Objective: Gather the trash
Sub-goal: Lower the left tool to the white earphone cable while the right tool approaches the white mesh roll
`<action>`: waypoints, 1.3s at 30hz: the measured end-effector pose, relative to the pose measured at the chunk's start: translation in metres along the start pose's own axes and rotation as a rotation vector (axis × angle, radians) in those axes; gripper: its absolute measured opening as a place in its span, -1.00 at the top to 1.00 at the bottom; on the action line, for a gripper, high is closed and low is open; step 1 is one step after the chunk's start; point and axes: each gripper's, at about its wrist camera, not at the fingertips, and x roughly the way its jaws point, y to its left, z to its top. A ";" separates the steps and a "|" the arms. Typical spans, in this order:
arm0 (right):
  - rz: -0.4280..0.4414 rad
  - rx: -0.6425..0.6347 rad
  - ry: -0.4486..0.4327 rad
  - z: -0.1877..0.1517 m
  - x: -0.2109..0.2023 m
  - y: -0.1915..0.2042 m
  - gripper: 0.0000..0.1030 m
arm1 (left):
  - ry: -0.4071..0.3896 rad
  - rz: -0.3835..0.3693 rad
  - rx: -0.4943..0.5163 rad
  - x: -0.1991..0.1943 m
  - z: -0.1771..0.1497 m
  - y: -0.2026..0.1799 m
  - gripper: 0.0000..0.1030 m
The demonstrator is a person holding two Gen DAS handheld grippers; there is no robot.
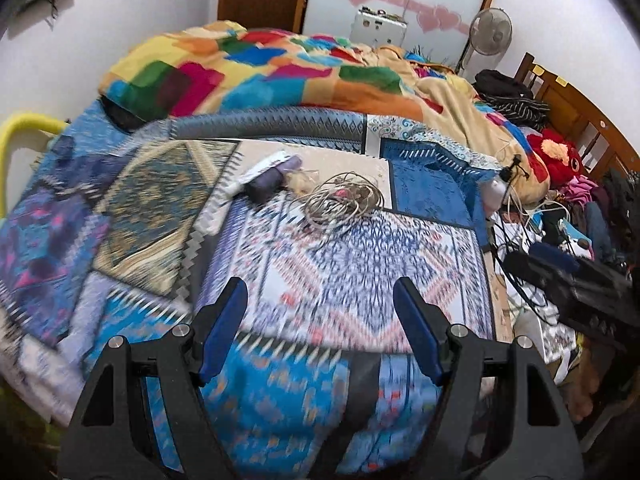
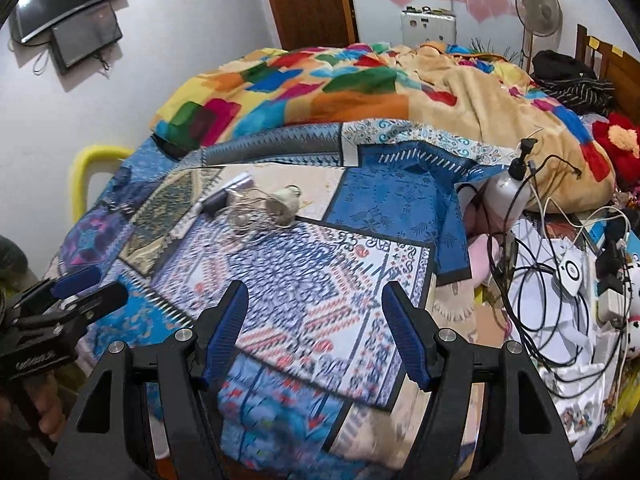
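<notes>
A small heap of litter lies on the patchwork bed cover (image 1: 344, 280): a tangle of thin wire (image 1: 344, 200), a dark purple roll (image 1: 272, 178) and a white wrapper (image 1: 260, 168). In the right wrist view the same wire tangle (image 2: 248, 212) lies beside a crumpled white scrap (image 2: 289, 199). My left gripper (image 1: 319, 286) hovers over the cover short of the heap, open and empty. It also shows at the left edge of the right wrist view as the left gripper (image 2: 94, 288), held by a hand. My right gripper (image 2: 315, 288) is open and empty too, nearer than the heap.
A bright multicoloured blanket (image 1: 280, 68) is bunched at the far side of the bed. A white pump bottle (image 2: 508, 192), loose cables (image 2: 532, 280) and papers crowd the right side. A red plush toy (image 1: 560, 158), a wooden headboard, a standing fan (image 2: 538, 4) and a yellow rail (image 2: 86, 176) ring the bed.
</notes>
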 end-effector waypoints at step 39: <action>0.229 -0.042 0.123 0.060 0.133 0.061 -0.27 | -0.006 0.076 -0.084 0.032 -0.039 0.080 0.94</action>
